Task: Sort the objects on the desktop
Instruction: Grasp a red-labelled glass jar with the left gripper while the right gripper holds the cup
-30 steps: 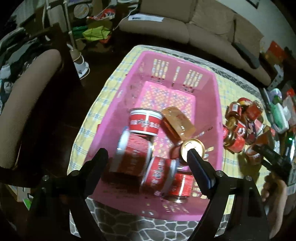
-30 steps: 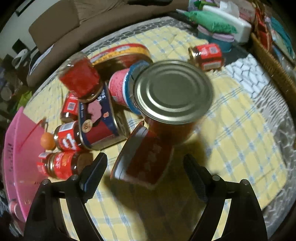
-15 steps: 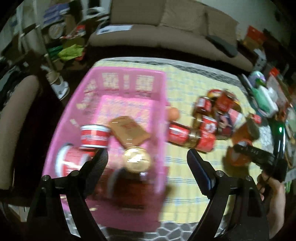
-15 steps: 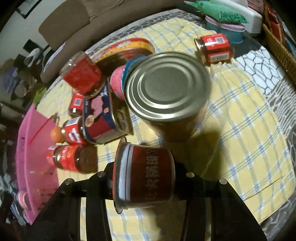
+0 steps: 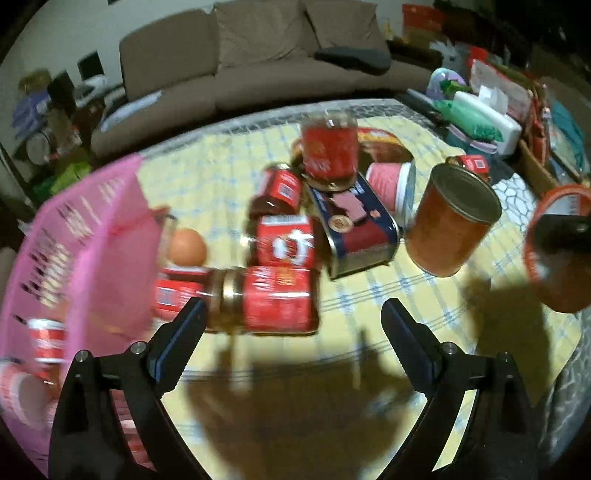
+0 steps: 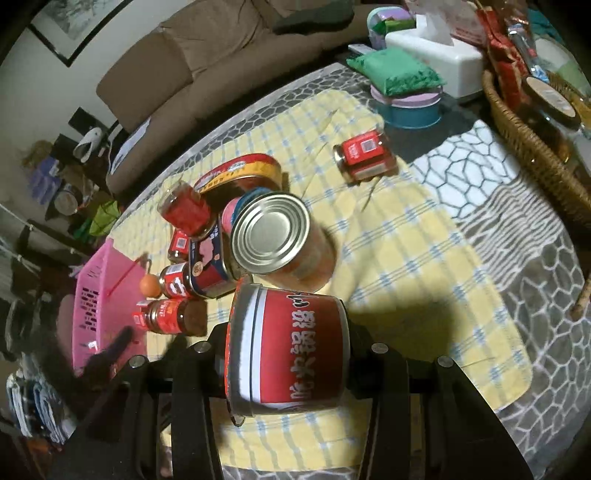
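Pink basket (image 5: 92, 236) at far left of table (image 5: 369, 295). Left gripper (image 5: 291, 325) empty, jaws opening above lying jar (image 5: 266, 299). Right gripper (image 6: 284, 350) pinching red can (image 6: 291, 347), clear of cloth. Next, probably: carry can left into basket, lower left jaws astride jar.

Dim room, brown sofa (image 5: 258, 62) against a pale wall (image 6: 33, 88), framed picture (image 6: 74, 22) above it, cluttered dark shelving (image 5: 48, 122) to the left

pink basket (image 5: 107, 236), yellow checked cloth (image 6: 406, 258)
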`<state>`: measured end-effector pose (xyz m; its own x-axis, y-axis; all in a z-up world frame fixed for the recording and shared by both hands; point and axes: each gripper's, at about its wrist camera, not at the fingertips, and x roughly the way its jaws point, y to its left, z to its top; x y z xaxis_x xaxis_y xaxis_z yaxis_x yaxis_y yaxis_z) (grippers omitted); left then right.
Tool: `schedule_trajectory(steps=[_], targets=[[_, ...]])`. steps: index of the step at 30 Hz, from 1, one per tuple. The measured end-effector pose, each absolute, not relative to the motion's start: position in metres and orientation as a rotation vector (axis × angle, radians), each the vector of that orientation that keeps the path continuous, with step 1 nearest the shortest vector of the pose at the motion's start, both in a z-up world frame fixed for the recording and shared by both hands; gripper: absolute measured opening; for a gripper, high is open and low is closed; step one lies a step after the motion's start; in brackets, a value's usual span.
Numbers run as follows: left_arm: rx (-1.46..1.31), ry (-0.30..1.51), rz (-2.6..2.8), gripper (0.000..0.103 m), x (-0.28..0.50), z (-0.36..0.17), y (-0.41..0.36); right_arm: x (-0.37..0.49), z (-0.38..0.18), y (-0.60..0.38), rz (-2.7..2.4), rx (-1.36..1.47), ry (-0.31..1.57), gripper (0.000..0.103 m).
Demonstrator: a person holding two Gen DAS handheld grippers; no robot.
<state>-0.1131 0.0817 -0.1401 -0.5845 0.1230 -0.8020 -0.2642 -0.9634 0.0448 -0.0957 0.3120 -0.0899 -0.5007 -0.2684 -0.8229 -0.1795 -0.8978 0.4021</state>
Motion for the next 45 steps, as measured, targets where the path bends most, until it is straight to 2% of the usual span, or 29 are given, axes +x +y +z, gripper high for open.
schedule_trajectory(steps=[8,11,14,18,19,27,32,39,45], targets=[[-1.276,0.147,2.643,0.095,-0.131,-0.170,0.068,-0.097,-0.092,0.319,-2.571,1.555,-0.683,0.043],[-1.315,0.033,2.540,0.089,-0.132,-0.179,0.069,-0.099,-0.092,0.316,-2.560,1.552,-0.675,0.043],[-1.312,0.102,2.544,0.082,-0.130,-0.181,0.074,-0.099,-0.092,0.313,-2.553,1.551,-0.662,0.043],[-1.331,0.091,2.536,0.061,-0.131,-0.181,0.071,-0.099,-0.092,0.311,-2.546,1.557,-0.657,0.043],[-1.352,0.085,2.535,0.059,-0.133,-0.181,0.069,-0.099,-0.092,0.311,-2.545,1.559,-0.659,0.043],[-1.367,0.106,2.517,0.059,-0.132,-0.181,0.071,-0.099,-0.093,0.310,-2.550,1.582,-0.648,0.043],[-1.383,0.031,2.499,0.059,-0.133,-0.165,0.071,-0.099,-0.092,0.307,-2.552,1.578,-0.630,0.043],[-1.262,-0.091,2.518,0.059,-0.121,-0.100,0.049,-0.098,-0.092,0.299,-2.540,1.586,-0.622,0.043],[-1.172,-0.295,2.600,0.059,-0.102,-0.041,-0.004,-0.097,-0.091,0.287,-2.525,1.589,-0.609,0.043]])
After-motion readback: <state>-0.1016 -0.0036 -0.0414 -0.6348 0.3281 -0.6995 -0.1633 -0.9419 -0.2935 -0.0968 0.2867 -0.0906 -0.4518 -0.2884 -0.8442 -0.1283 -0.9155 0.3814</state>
